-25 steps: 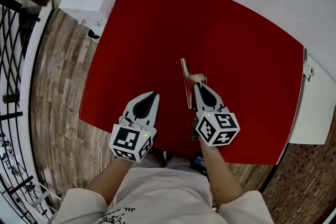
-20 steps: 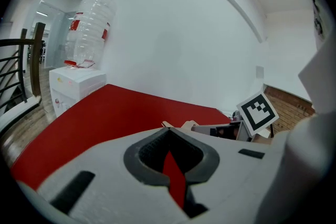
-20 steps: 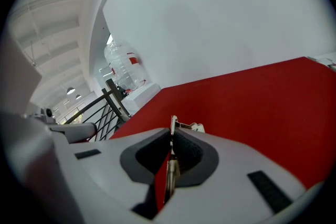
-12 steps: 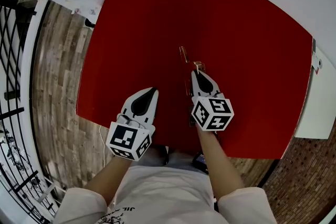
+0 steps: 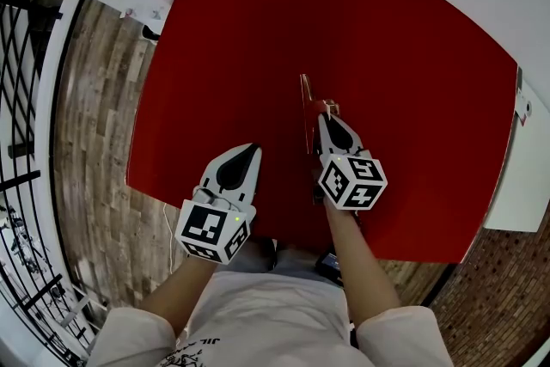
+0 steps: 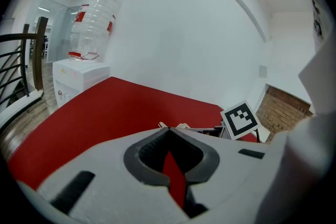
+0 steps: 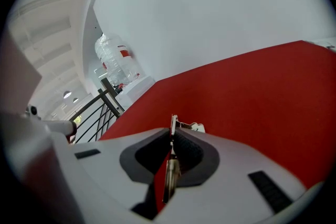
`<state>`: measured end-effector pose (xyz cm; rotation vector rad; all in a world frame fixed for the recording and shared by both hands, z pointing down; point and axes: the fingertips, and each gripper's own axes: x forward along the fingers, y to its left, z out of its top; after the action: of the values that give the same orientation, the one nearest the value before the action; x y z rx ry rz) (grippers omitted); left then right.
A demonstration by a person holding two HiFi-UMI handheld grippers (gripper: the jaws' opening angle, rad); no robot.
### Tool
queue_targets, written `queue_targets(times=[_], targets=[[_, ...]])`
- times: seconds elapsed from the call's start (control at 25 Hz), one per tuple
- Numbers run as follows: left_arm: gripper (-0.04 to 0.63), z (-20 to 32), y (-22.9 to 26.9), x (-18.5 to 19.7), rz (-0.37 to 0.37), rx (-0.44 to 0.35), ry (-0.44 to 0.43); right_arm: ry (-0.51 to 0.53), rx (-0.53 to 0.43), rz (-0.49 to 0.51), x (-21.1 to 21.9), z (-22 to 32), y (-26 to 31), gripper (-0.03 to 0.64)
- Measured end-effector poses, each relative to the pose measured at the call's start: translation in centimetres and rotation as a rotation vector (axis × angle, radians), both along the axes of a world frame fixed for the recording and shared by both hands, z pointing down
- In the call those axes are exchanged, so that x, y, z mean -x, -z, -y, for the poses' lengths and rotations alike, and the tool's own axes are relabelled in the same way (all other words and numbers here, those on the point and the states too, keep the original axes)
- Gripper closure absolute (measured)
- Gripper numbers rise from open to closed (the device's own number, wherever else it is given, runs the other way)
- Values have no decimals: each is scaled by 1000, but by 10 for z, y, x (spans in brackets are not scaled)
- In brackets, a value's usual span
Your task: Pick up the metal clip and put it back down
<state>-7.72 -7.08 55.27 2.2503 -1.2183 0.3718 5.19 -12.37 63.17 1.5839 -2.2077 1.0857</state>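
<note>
While the left claw sits pressed together, the right claw pinches the metal clip.

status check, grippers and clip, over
Right gripper shut on metal clip. Left gripper shut, empty. Red table, nothing in the way.

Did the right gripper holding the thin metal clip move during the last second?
Yes. In the head view, the right gripper with the thin metal clip shifted slightly away from the near edge of the red table.
</note>
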Motion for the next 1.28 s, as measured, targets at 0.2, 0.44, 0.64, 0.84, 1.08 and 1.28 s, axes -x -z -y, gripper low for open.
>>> queue_targets(times=[0.2, 0.44, 0.64, 0.84, 1.08, 1.28], targets=[[591, 1, -2, 0, 0, 3, -4, 4, 7, -4, 0, 2, -4, 597], [591, 0, -3, 0, 7, 4, 5, -8, 10, -9, -4, 1, -8, 579], [591, -3, -4, -3, 7, 5, 4, -17, 23, -6, -10, -1, -15, 524], [591, -6, -4, -2, 8, 13, 7, -27, 32, -21, -16, -3, -19, 495], [591, -6, -4, -5, 9, 9, 6, -32, 35, -16, -24, -2, -19, 491], [591, -8, 1, -10, 2, 0, 10, -25, 36, -32, -34, -11, -12, 491]])
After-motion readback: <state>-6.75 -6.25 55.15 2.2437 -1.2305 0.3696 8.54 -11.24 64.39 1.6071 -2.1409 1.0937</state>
